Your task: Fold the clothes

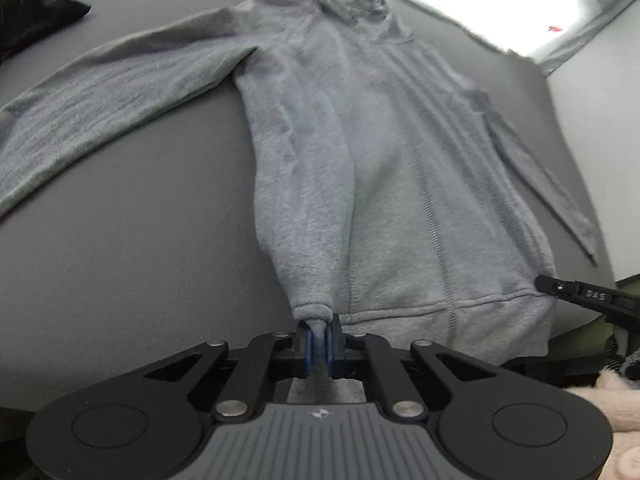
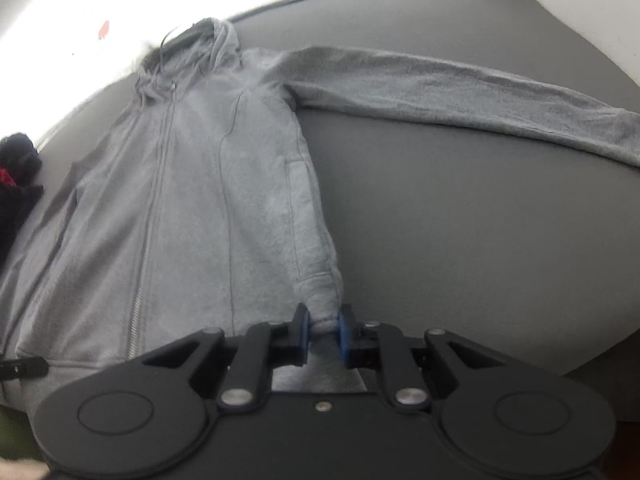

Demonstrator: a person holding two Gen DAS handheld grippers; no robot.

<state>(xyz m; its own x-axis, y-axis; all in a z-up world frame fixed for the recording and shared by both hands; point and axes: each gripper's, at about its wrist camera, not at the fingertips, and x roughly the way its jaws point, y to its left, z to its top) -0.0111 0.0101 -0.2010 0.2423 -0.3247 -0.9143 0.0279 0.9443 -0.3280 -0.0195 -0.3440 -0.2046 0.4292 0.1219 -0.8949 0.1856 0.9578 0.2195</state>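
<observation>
A grey hoodie (image 1: 380, 152) lies flat on the desk (image 1: 140, 260), stretching away from both hand-held grippers. The left hand-held gripper (image 1: 319, 346) and the right hand-held gripper (image 2: 323, 334) each pinch a hem corner.

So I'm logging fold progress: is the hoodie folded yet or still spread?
Spread. The hoodie lies flat on the table, zipper up, sleeves out; each gripper pinches a bottom hem corner.

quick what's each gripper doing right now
Left gripper: closed, pinching the grey hoodie at its bottom hem corner.
Right gripper: closed on the hoodie's other bottom corner.
</observation>
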